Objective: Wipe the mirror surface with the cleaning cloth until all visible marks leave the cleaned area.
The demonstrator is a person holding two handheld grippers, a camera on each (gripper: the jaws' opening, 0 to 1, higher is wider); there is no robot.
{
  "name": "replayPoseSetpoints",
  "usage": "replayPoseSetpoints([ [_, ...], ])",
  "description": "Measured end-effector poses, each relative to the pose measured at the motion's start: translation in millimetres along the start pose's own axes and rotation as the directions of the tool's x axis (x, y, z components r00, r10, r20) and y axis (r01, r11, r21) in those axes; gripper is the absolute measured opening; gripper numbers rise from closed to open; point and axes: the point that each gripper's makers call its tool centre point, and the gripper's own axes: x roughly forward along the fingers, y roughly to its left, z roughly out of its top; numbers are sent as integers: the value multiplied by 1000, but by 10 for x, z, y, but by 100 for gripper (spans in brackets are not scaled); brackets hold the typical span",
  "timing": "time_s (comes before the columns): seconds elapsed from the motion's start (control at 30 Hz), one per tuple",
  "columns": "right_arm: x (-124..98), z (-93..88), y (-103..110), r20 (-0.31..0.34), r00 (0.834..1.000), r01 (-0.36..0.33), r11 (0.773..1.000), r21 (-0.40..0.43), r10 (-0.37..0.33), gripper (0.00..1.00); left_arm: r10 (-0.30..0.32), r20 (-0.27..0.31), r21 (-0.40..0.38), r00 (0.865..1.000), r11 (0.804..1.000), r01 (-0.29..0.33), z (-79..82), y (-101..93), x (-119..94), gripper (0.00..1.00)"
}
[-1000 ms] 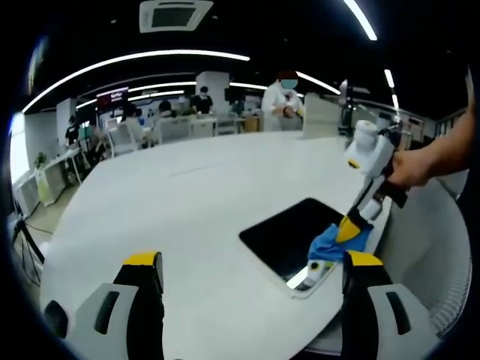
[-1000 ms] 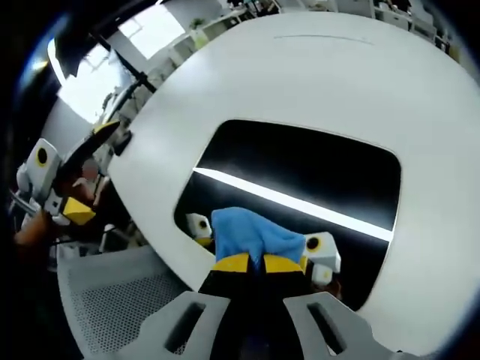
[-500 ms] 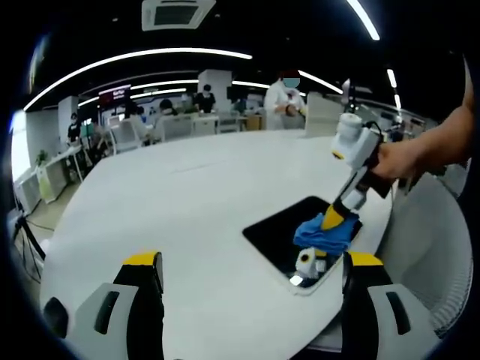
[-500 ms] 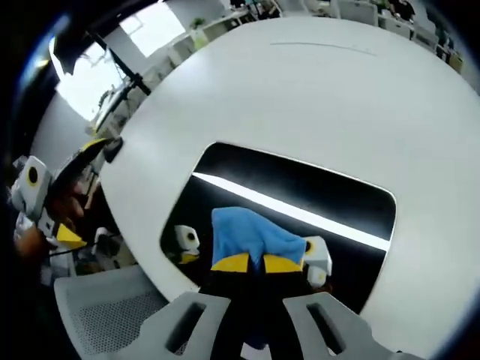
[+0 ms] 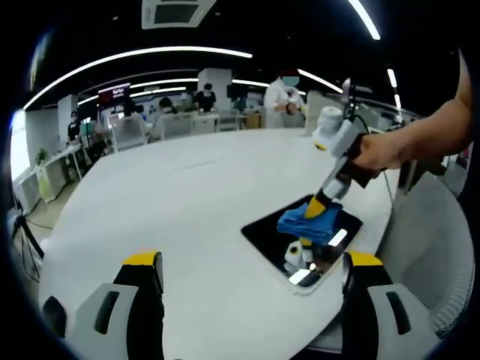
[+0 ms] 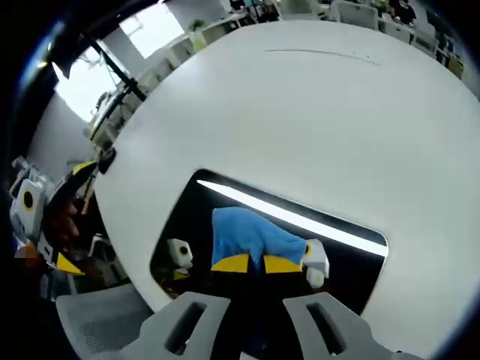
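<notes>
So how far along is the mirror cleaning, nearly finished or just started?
Under way, though I can't say how near the end. Already done: the right gripper is shut on the blue cloth, pressing it on the mirror lying flat on the white table. In hand: the wiping itself. Left: the rest of the glass. It looks dark with a light-strip reflection, and any marks are too faint to judge. The left gripper hangs open, idle.

Long ceiling light strips (image 5: pixel 142 57) give even, cool light, and they bow into arcs from the fisheye lens. The white bench (image 5: pixel 187 217) is bright with only soft shadows. A window (image 6: pixel 154 28) is blown out to plain white. The dark mirror (image 6: pixel 352 274) throws back one light strip as a hard white bar of glare. People at the far desks look soft and small. Edges bend and darken.
</notes>
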Motion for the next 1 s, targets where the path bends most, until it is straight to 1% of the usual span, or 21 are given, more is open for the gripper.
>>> replayPoseSetpoints([
  [0.2,41,145,-73,5,1000,2,1000,5,-2,0,16,0,-7,1000,1000,-16,-4,52,-43,100],
  [0.5,105,337,-163,9,1000,5,1000,23,-5,0,22,0,-12,1000,1000,-22,-25,29,-46,100],
  [0.83,92,315,-166,-16,1000,8,1000,-28,-9,0,33,1,-18,999,999,-33,-32,31,-61,100],
  [0.9,78,307,-203,-22,1000,19,999,-35,-20,0,35,2,-19,999,999,-35,-26,28,-67,100],
  [1.0,32,289,-317,-42,997,56,997,-60,-59,0,38,3,-21,999,999,-37,-25,31,-64,100],
])
